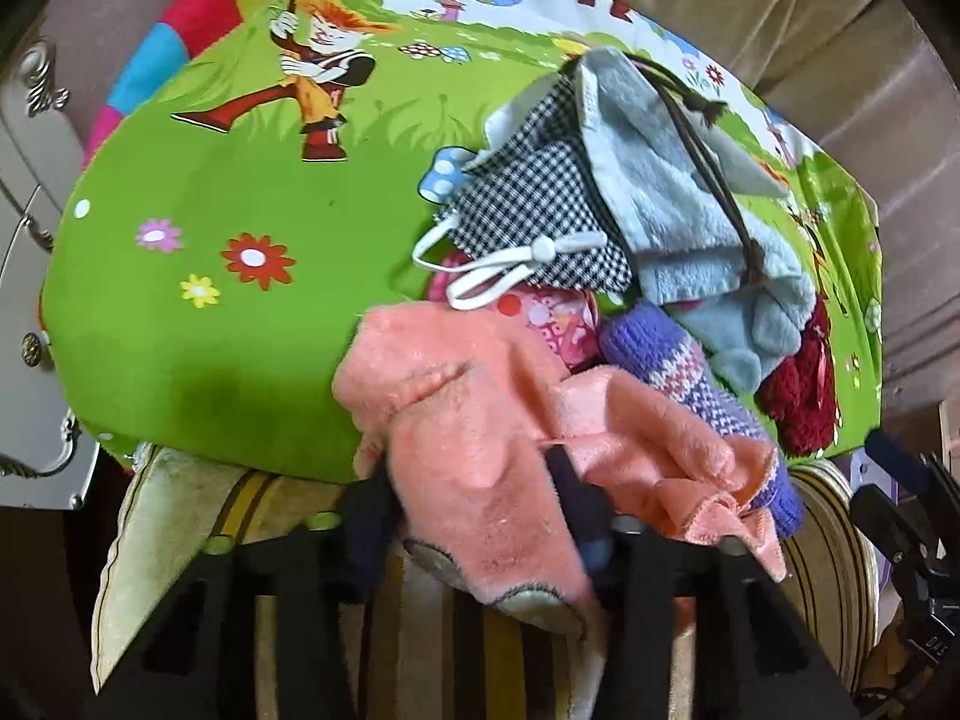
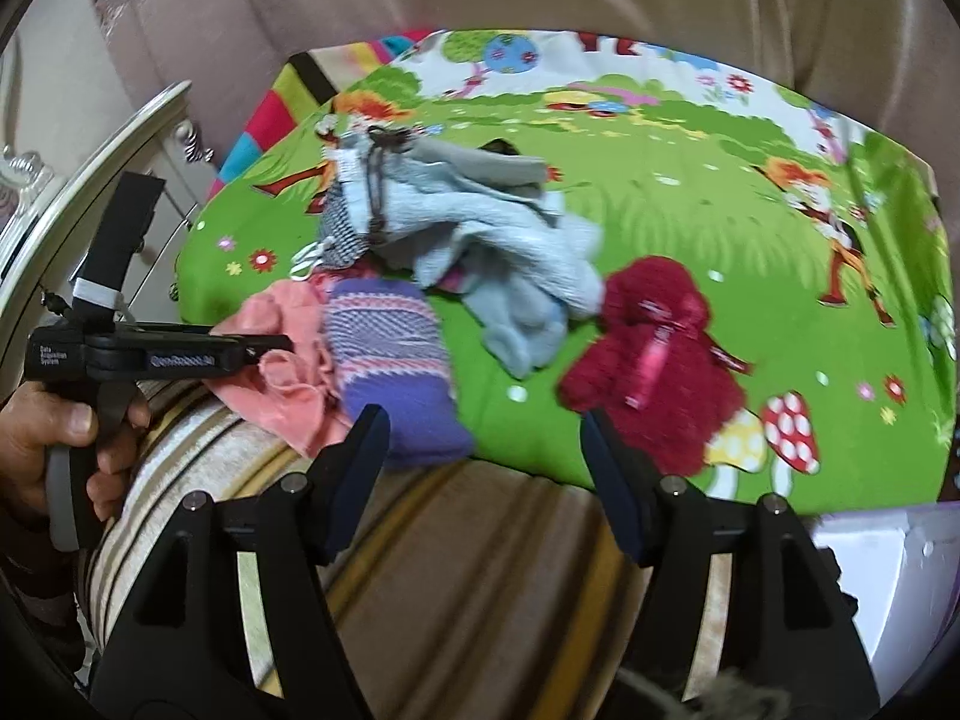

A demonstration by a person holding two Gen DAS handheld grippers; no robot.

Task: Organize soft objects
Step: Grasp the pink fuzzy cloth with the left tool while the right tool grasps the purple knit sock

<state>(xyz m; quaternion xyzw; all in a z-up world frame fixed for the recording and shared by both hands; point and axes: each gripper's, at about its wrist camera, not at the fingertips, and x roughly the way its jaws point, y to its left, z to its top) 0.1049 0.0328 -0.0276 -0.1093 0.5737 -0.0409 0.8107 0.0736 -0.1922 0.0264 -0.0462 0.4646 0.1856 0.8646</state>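
Black fingers of the left gripper [image 1: 480,516] sit at the bottom of its wrist view with the pink fleece cloth [image 1: 474,414] draped between and over them; jaws partly closed, and the pads look to be pinching the fleece, though fabric hides the contact itself. Right wrist view confirms the left tool reaching into that same cloth at the cushion's near edge

Right gripper [image 2: 480,468]: fingers spread, nothing between them, hovering over the striped sofa edge [image 2: 420,570] just short of the pile

Outward from the pink cloth: purple knit sock [image 1: 690,384] touching it, checked mask [image 1: 540,210] and pale blue fleece [image 1: 690,198] beyond, dark red fuzzy piece [image 2: 648,360] apart to the right, all on the green cartoon cushion [image 1: 210,312]

Step judged: first pick from the heap. Next move calls for lifting the pink cloth clear without dragging the sock
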